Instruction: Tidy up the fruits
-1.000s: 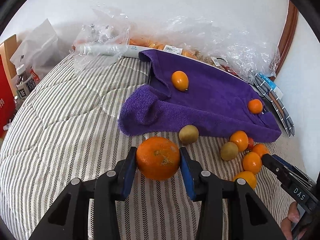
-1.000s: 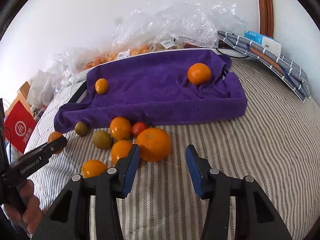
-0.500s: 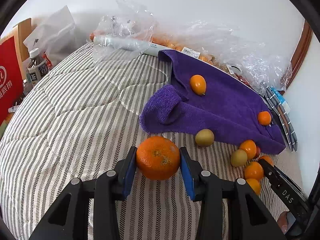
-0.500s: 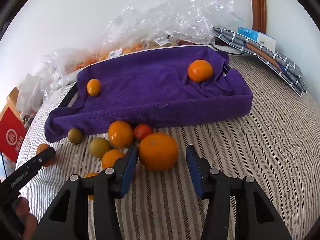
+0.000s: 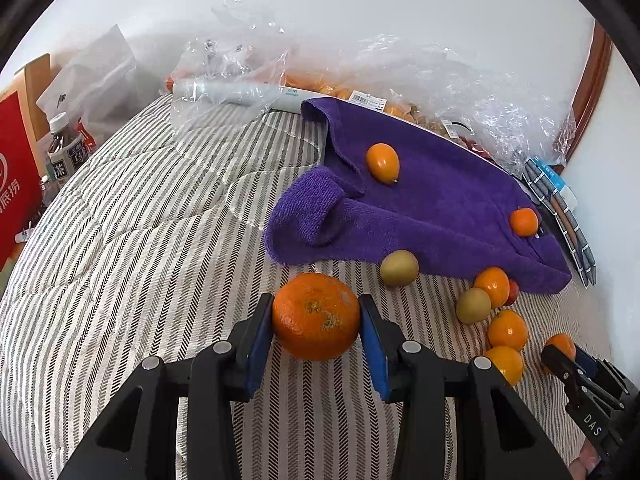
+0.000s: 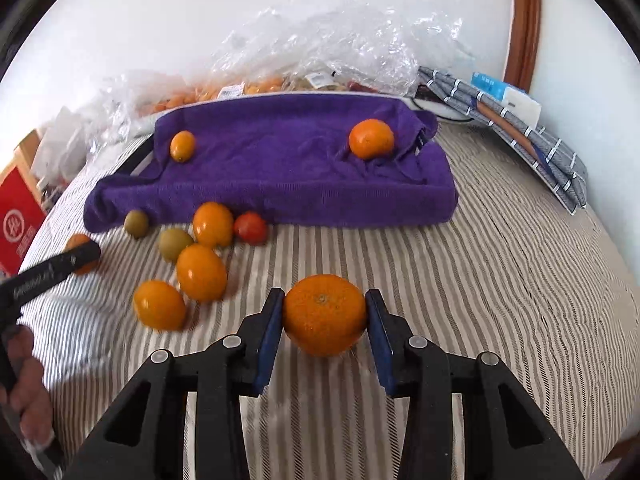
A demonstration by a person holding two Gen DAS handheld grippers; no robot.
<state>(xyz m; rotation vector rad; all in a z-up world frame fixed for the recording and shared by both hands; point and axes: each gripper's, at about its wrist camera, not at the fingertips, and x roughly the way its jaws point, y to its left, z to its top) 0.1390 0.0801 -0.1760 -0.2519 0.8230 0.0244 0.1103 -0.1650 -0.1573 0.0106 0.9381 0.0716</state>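
In the left wrist view, the left claw pinches a large orange between its two blue pads, held above the striped bed cover. Beyond it a purple towel lies draped over a raised base, with a small oval orange fruit near its left fold and a round orange fruit near its right end. A greenish fruit sits just beside the towel's front edge, and further right a loose cluster of orange and green fruits lies on the bed. The tip of the right claw shows at the lower right edge with an orange fruit at it. Crumpled clear plastic bags line the wall behind, and a bottle stands at the far left beside a red box. In the right wrist view, the right claw grips a second large orange between its pads, over the bed cover. To its left lie several orange fruits, two greenish ones and a small red fruit, all near the towel's front edge. On the towel rest the oval fruit at left and the round one at right. The left claw reaches in from the left edge with its orange partly hidden behind it.
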